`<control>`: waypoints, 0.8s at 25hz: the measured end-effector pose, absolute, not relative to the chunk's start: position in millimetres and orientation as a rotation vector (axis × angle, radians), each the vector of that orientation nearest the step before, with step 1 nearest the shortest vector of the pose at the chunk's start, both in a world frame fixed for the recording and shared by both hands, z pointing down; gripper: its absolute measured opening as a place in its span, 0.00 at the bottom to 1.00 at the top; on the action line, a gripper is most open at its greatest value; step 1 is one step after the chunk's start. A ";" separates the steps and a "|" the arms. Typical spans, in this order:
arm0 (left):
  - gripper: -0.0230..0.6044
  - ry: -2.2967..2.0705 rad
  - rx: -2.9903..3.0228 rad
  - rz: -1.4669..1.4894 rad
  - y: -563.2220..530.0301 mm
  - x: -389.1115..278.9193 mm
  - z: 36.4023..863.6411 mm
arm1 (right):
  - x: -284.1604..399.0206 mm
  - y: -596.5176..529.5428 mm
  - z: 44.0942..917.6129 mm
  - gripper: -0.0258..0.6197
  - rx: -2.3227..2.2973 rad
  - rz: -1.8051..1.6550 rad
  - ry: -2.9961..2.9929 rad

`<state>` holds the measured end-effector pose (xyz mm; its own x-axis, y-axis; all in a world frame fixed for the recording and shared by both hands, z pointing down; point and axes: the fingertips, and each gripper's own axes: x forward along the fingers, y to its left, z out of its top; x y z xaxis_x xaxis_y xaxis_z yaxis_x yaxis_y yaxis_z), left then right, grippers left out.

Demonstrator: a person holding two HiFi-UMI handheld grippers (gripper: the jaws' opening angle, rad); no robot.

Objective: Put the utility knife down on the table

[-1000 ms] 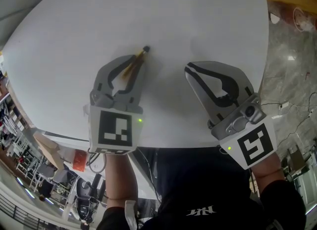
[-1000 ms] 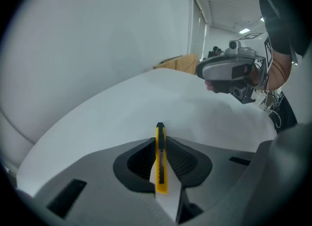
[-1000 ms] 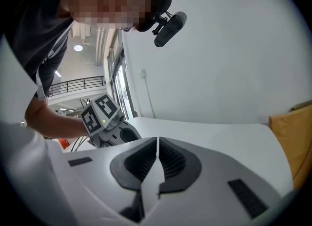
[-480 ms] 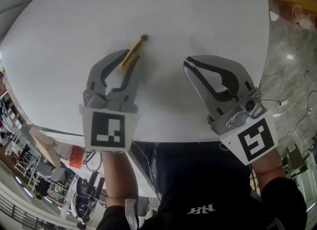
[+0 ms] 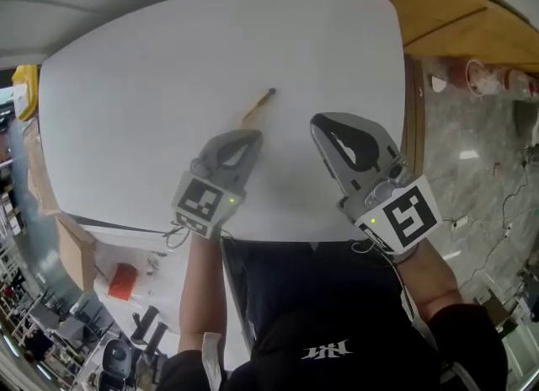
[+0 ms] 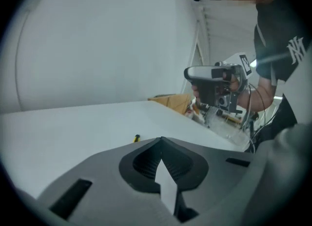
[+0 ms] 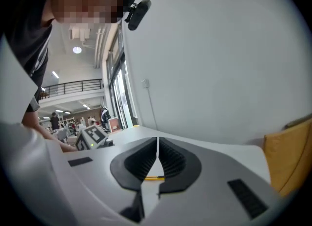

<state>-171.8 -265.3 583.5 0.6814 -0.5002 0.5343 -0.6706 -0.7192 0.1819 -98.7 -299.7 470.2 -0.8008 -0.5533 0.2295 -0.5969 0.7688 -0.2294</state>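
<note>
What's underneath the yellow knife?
Only the white table shows beneath the utility knife, which lies flat on it. The bit of tabletop right below its body is covered.

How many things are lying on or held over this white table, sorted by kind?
Utility knife, yellow, lying on the table: 1
Handheld grippers, both shut and empty: 2 (left gripper, right gripper)
Total: 3

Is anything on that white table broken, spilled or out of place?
Nothing stands out. The utility knife lies flat on the table, whole as far as shows, clear of the left tongs and right tongs, both shut and empty.
</note>
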 end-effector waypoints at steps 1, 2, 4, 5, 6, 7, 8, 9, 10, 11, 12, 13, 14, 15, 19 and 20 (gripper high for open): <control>0.04 -0.881 2.537 0.607 -251.1 -169.1 577.0 | -99.6 -293.0 452.3 0.05 0.949 0.424 -2.797; 0.05 -0.846 2.539 0.591 -236.0 -166.6 572.6 | -102.7 -283.2 435.0 0.05 0.946 0.398 -2.789; 0.05 -0.776 2.528 0.576 -211.5 -159.4 568.5 | -114.2 -258.7 408.3 0.05 0.835 0.362 -2.799; 0.05 -0.734 2.524 0.560 -201.2 -153.7 565.0 | -120.7 -242.8 401.6 0.05 0.739 0.377 -2.799; 0.05 -0.681 2.525 0.542 -188.5 -147.3 558.8 | -126.9 -221.6 400.2 0.05 0.618 0.427 -2.785; 0.04 -0.621 2.527 0.527 -172.7 -140.6 550.5 | -132.7 -194.6 402.7 0.05 0.471 0.501 -2.752; 0.04 -0.559 2.529 0.519 -155.2 -134.3 541.4 | -137.1 -164.1 406.6 0.05 0.313 0.573 -2.706; 0.04 -0.507 2.531 0.518 -138.8 -129.0 532.5 | -139.0 -134.4 409.7 0.05 0.171 0.618 -2.654; 0.04 -0.473 2.534 0.522 -126.0 -125.1 523.4 | -138.0 -109.5 410.4 0.05 0.065 0.622 -2.607; 0.04 -0.461 2.540 0.519 -117.7 -122.5 513.0 | -134.8 -90.8 409.0 0.05 0.001 0.587 -2.569; 0.04 -0.468 2.549 0.503 -112.2 -121.0 501.2 | -130.2 -77.3 405.8 0.05 -0.029 0.526 -2.538; 0.04 -0.488 2.560 0.480 -107.2 -120.1 488.5 | -124.9 -67.2 401.4 0.05 -0.034 0.453 -2.515; 0.04 -0.516 2.573 0.458 -102.2 -119.3 475.4 | -119.5 -60.1 395.4 0.05 -0.023 0.381 -2.504; 0.04 -0.552 2.586 0.438 -97.5 -118.3 462.1 | -114.3 -55.5 387.9 0.05 -0.002 0.320 -2.505; 0.04 -0.728 2.636 0.376 -69.4 -108.3 408.5 | -95.0 -40.3 354.4 0.05 0.140 0.219 -2.602; 0.04 -0.762 2.649 0.365 -56.4 -103.9 396.2 | -89.1 -32.0 346.8 0.05 0.183 0.214 -2.638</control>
